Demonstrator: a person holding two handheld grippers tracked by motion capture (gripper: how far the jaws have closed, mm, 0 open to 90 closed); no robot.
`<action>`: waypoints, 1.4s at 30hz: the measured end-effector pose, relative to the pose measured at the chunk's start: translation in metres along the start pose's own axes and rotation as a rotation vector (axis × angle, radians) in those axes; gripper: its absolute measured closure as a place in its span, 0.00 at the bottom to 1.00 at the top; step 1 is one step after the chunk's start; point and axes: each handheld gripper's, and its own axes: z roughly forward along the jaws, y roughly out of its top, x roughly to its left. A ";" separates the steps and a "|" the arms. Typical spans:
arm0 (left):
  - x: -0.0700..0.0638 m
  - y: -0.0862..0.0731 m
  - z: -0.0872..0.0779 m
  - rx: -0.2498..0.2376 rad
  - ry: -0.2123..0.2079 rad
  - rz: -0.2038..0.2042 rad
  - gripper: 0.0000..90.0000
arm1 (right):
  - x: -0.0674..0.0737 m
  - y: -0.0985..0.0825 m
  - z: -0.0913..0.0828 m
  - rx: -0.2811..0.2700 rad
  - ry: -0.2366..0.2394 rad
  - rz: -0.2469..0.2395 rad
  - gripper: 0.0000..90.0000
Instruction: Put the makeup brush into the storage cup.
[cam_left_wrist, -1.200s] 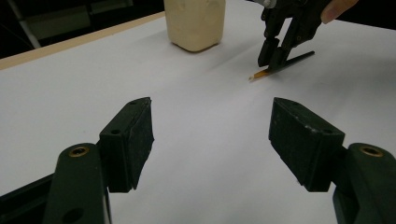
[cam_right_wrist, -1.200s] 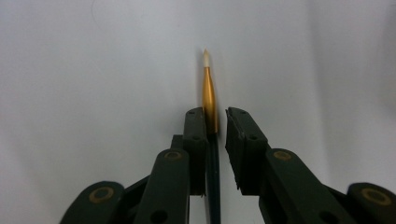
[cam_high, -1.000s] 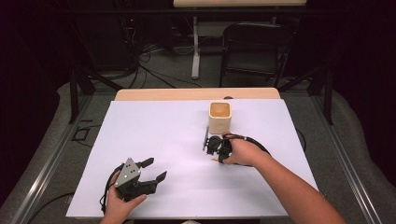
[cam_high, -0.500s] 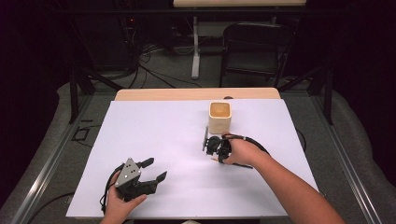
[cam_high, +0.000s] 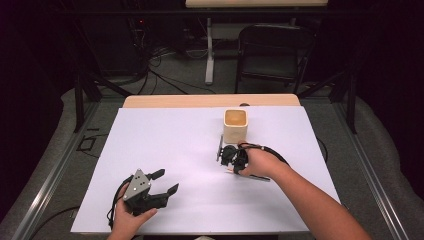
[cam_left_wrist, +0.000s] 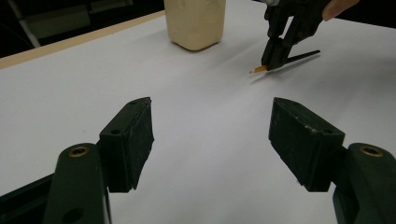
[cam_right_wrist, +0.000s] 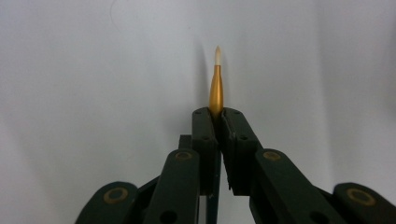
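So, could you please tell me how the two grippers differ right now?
The left gripper stands open with nothing between its jaws, while the right gripper is shut on a pen. The left sits near the table's front edge; the right is close to the cream cup. Both are black and hand-held.

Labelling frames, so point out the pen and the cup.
pen (cam_right_wrist: 216, 91), right gripper view, on its gold tip section.
cup (cam_high: 235, 132), high view, on its front wall.

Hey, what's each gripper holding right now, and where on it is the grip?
The right gripper pinches a slim pen just behind its gold tapered tip. The left gripper is open, holding nothing.
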 end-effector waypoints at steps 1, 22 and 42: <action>0.000 0.000 0.000 0.001 0.001 0.000 0.34 | 0.000 0.000 -0.001 -0.005 -0.004 -0.001 0.93; 0.000 0.000 0.000 0.000 0.002 -0.002 0.34 | 0.007 -0.001 -0.034 -0.090 -0.039 -0.004 0.93; 0.000 0.000 0.000 0.000 0.001 -0.002 0.34 | 0.006 -0.006 -0.052 -0.174 -0.056 0.011 0.93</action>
